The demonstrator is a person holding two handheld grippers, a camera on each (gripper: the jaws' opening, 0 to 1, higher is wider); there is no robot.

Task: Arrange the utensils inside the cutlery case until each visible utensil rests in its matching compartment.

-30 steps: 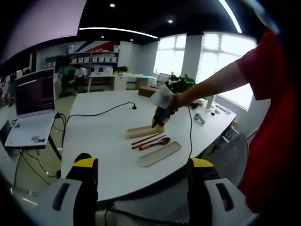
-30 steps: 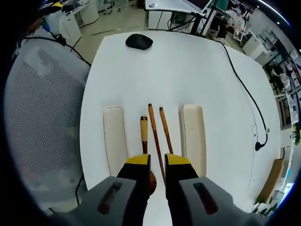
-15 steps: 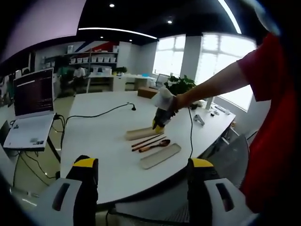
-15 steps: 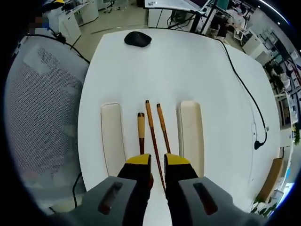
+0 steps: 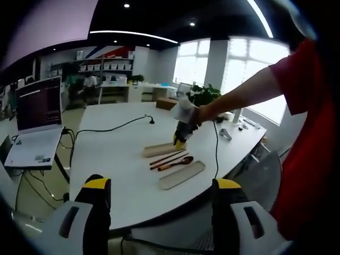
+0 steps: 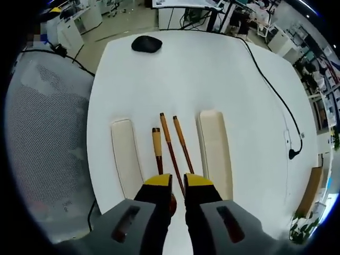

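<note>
A: Left gripper view? 
B: Left hand-held gripper jaws wide apart, holding nothing. Spoon and chopsticks lie on the counter between two case halves, 12 o'clock of the jaws; right hand-held gripper hangs just above them.

A: Right gripper view? 
B: Right hand-held gripper jaws nearly together, nothing clamped. Spoon and chopsticks at 12 o'clock, case tray at 1, lid at 11. Mouse far at 12.

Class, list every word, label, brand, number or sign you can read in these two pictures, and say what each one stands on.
No text can be read in either view.
Laptop screen: pale lines on a dark ground, too small and blurred to read.
Laptop deck: small stickers, too small to read.
Back shelves: boxes, any labels too blurred.
Cutlery case halves, spoon, chopsticks, mouse: no markings seen.
</note>
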